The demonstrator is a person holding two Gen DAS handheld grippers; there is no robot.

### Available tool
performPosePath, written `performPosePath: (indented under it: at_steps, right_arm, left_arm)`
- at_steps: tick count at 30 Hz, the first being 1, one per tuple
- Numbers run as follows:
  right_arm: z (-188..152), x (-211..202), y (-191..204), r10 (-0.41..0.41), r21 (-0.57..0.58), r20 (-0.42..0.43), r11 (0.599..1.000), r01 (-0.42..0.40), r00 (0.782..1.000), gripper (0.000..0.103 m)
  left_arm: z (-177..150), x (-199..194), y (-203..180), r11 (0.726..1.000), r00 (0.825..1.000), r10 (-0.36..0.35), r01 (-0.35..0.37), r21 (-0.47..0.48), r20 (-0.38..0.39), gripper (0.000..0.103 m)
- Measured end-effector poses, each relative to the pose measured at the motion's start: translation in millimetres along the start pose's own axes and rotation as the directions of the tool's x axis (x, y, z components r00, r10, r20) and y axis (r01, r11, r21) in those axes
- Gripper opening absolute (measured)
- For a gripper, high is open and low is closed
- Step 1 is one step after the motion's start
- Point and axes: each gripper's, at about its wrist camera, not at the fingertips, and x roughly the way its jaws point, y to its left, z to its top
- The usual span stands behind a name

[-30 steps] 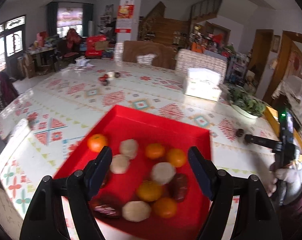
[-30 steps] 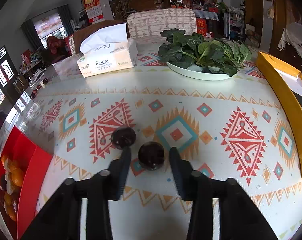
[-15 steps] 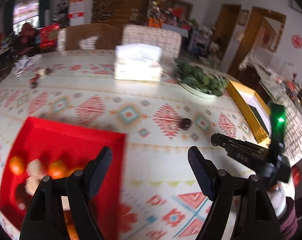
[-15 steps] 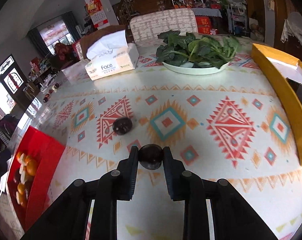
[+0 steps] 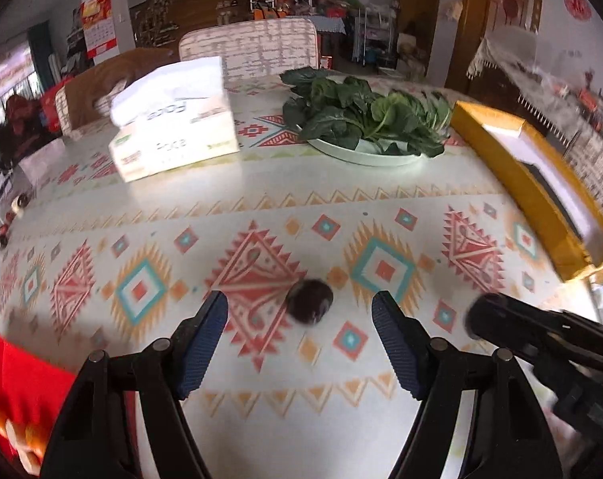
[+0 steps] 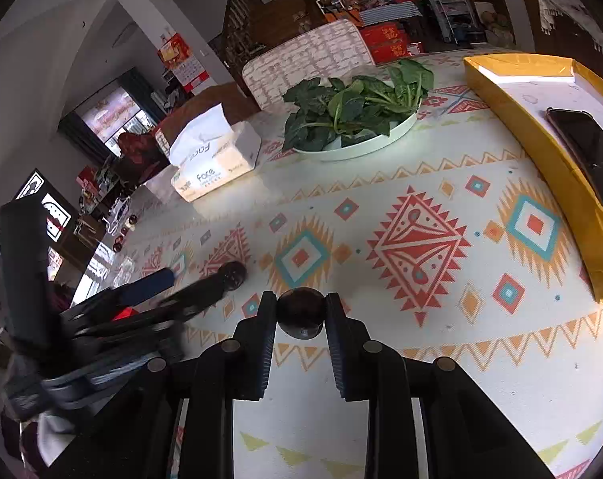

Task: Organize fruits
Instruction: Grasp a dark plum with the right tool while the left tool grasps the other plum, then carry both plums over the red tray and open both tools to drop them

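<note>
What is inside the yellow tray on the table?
The yellow tray holds a dark phone lying flat on its white bottom. Its right part runs out of the picture, so the rest cannot be seen.

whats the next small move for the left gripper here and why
Probably ease the left gripper forward and down over the dark fruit, then close. Its fingers are open, with the fruit lying loose on the table just ahead, while the right gripper already clamps the other fruit.

You see daylight from the window (image 6: 113, 115) at far left; glare whitens the table (image 5: 301, 183) near the tissue box (image 5: 173, 135). Fisheye bends and darkens every edge. Motion blur smears the left view, including the tray (image 5: 18, 383).
</note>
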Motion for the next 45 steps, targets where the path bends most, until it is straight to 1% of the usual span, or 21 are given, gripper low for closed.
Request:
performPosePath:
  at_steps: [2, 4, 5, 6, 7, 8, 9, 14, 18, 22, 26, 29, 30, 32, 36, 40, 41, 43, 45]
  right_arm:
    - [1.3, -1.4, -0.9, 0.0, 0.004, 0.009, 1.0, 0.0, 1.0, 0.027]
    - [1.6, -3.5, -2.5, 0.004, 0.01, 0.013, 1.0, -0.004, 1.0, 0.027]
    - [1.8, -3.8, -2.4, 0.005, 0.012, 0.015, 1.0, -0.006, 1.0, 0.027]
    - [2.2, -4.0, -2.4, 0.006, 0.014, 0.016, 1.0, -0.006, 1.0, 0.027]
    - [2.3, -4.0, -2.2, 0.007, 0.014, 0.017, 1.0, -0.007, 1.0, 0.027]
    - [2.3, -4.0, -2.1, 0.006, 0.014, 0.018, 1.0, -0.006, 1.0, 0.027]
    - [2.4, -3.9, -2.1, 0.006, 0.013, 0.017, 1.0, -0.006, 1.0, 0.027]
    - [1.7, -4.4, -1.7, 0.002, 0.005, 0.018, 1.0, -0.002, 1.0, 0.027]
    - [1.2, -3.5, 0.2, 0.004, 0.0, 0.019, 1.0, -0.004, 1.0, 0.027]
    - [-1.3, -2.4, 5.8, 0.023, -0.019, 0.017, 1.0, -0.022, 1.0, 0.027]
    - [-4.0, -4.0, 14.3, 0.055, -0.044, 0.023, 0.998, -0.054, 0.998, 0.027]
    - [-6.2, -7.0, 20.5, 0.088, -0.06, 0.029, 0.994, -0.086, 0.996, 0.027]
    - [-7.0, -8.2, 23.6, 0.117, -0.061, 0.026, 0.992, -0.115, 0.993, 0.027]
    - [-8.4, -11.2, 29.6, 0.161, -0.059, 0.024, 0.985, -0.159, 0.987, 0.027]
    - [-12.2, -14.2, 50.2, 0.225, -0.06, 0.003, 0.973, -0.224, 0.974, 0.027]
    - [-25.0, -9.9, 81.1, 0.271, -0.058, -0.061, 0.96, -0.275, 0.961, 0.027]
    - [-28.6, -8.8, 90.5, 0.269, -0.066, -0.071, 0.96, -0.273, 0.961, 0.027]
    - [-35.1, -4.2, 112.3, 0.276, -0.092, -0.101, 0.954, -0.285, 0.956, 0.027]
    - [-41.8, 3.1, 134.5, 0.282, -0.121, -0.134, 0.947, -0.298, 0.95, 0.027]
  left_arm:
    - [2.7, 9.4, -2.8, 1.0, 1.0, 0.01, -0.01, 0.013, -0.012, 0.074]
    - [3.4, 14.8, -4.7, 1.0, 1.0, 0.016, -0.016, 0.023, -0.019, 0.07]
    - [3.1, 16.1, -5.2, 0.999, 1.0, 0.019, -0.018, 0.028, -0.022, 0.062]
    - [3.0, 17.8, -5.6, 0.999, 0.999, 0.019, -0.018, 0.03, -0.028, 0.05]
    - [2.2, 20.2, -5.5, 0.999, 0.999, 0.019, -0.018, 0.031, -0.038, 0.043]
    - [1.7, 22.4, -5.9, 0.999, 0.999, 0.02, -0.019, 0.031, -0.044, 0.03]
    - [1.0, 23.0, -5.7, 1.0, 0.999, 0.011, -0.01, 0.028, -0.042, 0.026]
    - [-2.8, 18.9, -3.5, 1.0, 1.0, 0.008, -0.008, -0.002, -0.018, 0.026]
    - [-8.0, -5.0, 2.9, 0.999, 1.0, -0.019, 0.02, -0.043, 0.015, 0.026]
    - [-19.2, -47.0, 17.0, 0.993, 0.995, -0.062, 0.069, -0.092, 0.071, 0.026]
    - [-44.3, -98.7, 48.9, 0.984, 0.988, -0.061, 0.083, -0.157, 0.139, 0.026]
    - [-70.3, -132.9, 87.5, 0.967, 0.985, -0.026, 0.068, -0.245, 0.17, 0.026]
    - [-76.7, -140.6, 98.7, 0.961, 0.984, -0.012, 0.06, -0.268, 0.176, 0.026]
    - [-95.9, -157.7, 125.4, 0.944, 0.982, 0.038, 0.026, -0.329, 0.186, 0.026]
    - [-130.2, -180.6, 172.1, 0.908, 0.975, 0.111, -0.022, -0.419, 0.19, 0.026]
    - [-157.1, -190.4, 202.3, 0.88, 0.969, 0.169, -0.066, -0.471, 0.179, 0.026]
    - [-163.2, -190.8, 209.1, 0.871, 0.968, 0.18, -0.075, -0.486, 0.173, 0.026]
    - [-172.8, -189.4, 219.6, 0.858, 0.968, 0.191, -0.085, -0.507, 0.161, 0.026]
    - [-182.4, -187.0, 228.7, 0.849, 0.971, 0.184, -0.079, -0.523, 0.151, 0.026]
